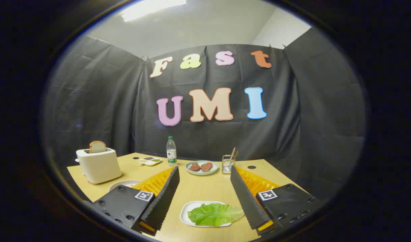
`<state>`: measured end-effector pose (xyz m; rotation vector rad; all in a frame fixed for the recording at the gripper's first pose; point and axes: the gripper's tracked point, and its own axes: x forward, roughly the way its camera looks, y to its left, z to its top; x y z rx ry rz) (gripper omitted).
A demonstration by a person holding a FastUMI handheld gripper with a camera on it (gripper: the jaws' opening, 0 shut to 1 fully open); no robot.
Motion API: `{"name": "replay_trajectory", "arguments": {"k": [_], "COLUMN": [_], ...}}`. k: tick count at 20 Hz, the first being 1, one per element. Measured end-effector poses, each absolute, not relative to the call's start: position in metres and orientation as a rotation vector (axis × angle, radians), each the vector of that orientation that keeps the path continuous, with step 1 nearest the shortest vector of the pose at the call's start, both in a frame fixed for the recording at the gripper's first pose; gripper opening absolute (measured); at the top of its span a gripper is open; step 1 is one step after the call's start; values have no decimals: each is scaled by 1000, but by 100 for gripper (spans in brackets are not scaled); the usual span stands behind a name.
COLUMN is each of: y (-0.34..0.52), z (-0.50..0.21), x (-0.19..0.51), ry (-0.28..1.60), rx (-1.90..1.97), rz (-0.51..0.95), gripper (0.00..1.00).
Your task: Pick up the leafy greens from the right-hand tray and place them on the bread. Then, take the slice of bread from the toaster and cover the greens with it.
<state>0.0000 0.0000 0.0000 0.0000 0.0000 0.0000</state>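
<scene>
Claw [205,198] released, fingers spread wide, holding nothing. Greens [214,214] lie on a white tray [185,215] on the bench [205,188], low between the fingers. Bread slice [97,147] stands in the toaster [98,165], well apart. Risk: the thin, limp leaf may slip or tear under a shallow pinch, or the tray may be dragged.

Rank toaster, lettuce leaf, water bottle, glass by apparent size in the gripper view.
1. Lettuce leaf, between the open fingers, and toaster, beyond them: much alike. The leaf sits nearest the camera, so no firm order.
2. Water bottle.
3. Glass, slightly smaller than the bottle.
</scene>
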Motion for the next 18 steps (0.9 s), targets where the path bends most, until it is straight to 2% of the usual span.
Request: {"name": "replay_trajectory", "arguments": {"k": [18], "y": [-9], "z": [-12], "x": [2], "ry": [39], "rx": [16], "rz": [-12], "gripper": [97]}}
